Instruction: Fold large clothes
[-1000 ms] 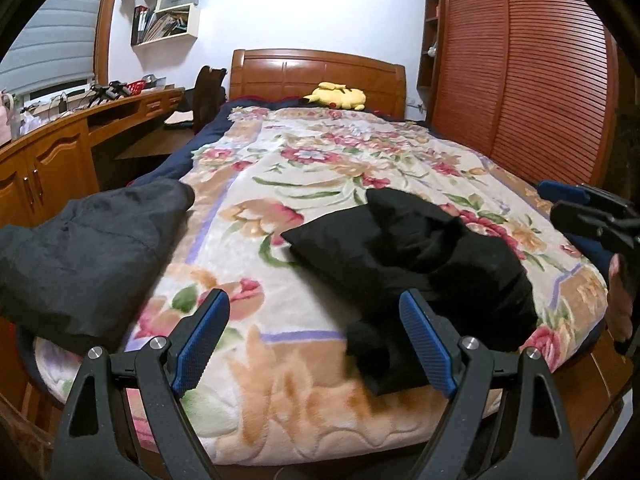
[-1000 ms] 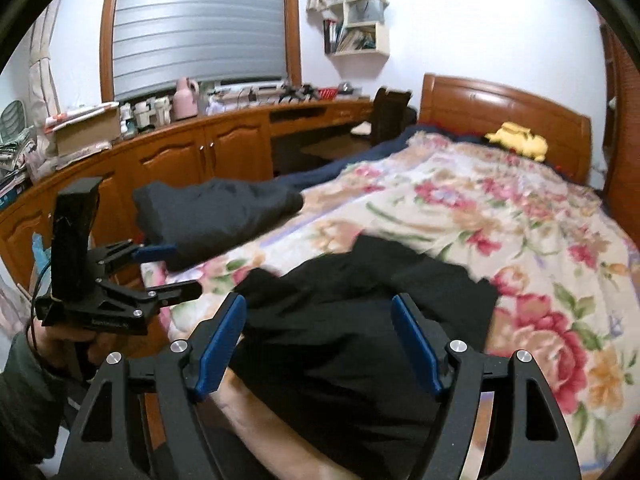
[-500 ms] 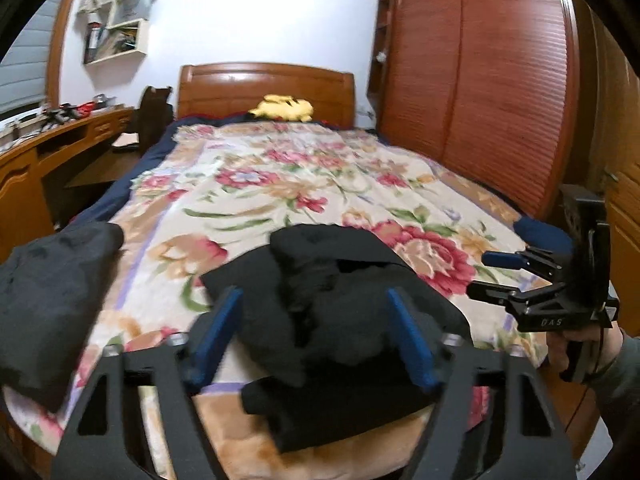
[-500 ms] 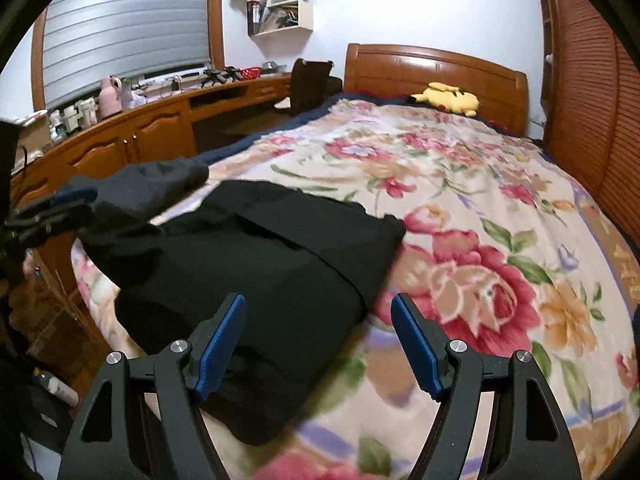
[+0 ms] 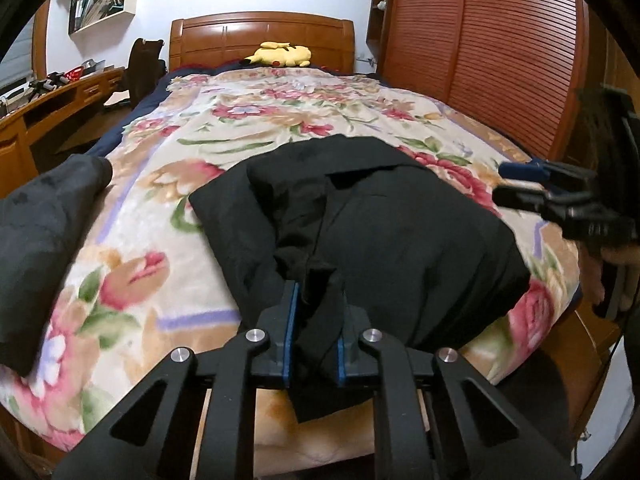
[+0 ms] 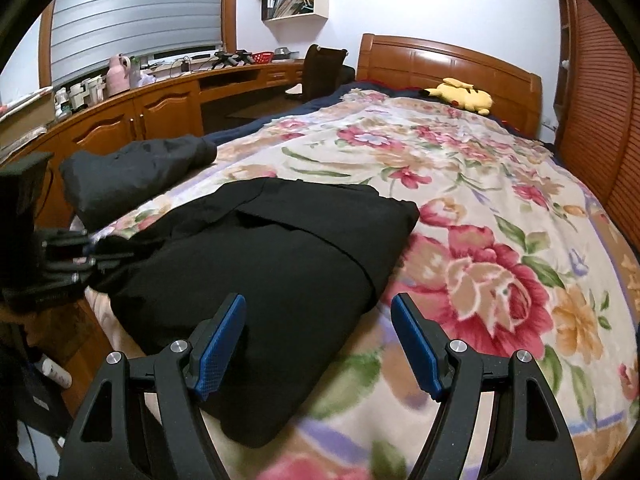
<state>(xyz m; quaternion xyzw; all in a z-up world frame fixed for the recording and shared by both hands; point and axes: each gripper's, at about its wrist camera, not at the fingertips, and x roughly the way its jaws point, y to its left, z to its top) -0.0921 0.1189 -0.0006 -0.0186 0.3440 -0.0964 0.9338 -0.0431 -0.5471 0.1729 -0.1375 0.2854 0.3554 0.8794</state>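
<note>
A black garment (image 5: 400, 220) lies bunched and partly folded on the floral blanket (image 5: 280, 120) near the foot of the bed. My left gripper (image 5: 314, 320) is at its near edge. Its jaws are closing, and a ridge of the black fabric is pinched between the blue pads. In the right wrist view the same garment (image 6: 280, 260) spreads ahead, with the left gripper (image 6: 100, 254) gripping its left corner. My right gripper (image 6: 318, 344) stands open just above the garment's near right part, nothing between its fingers. It also shows as the right gripper (image 5: 505, 182) held by a hand.
A second dark garment (image 6: 132, 172) lies folded on the bed's left edge. A yellow plush toy (image 5: 280, 54) rests by the wooden headboard (image 5: 260, 32). A wooden desk and cabinets (image 6: 160, 108) run along the left, slatted wardrobe doors (image 5: 500, 60) along the right.
My left gripper moved forward and down onto the black garment, and its jaws went from wide apart to closed on the fabric. The right gripper swung right and sank a little, staying open.
</note>
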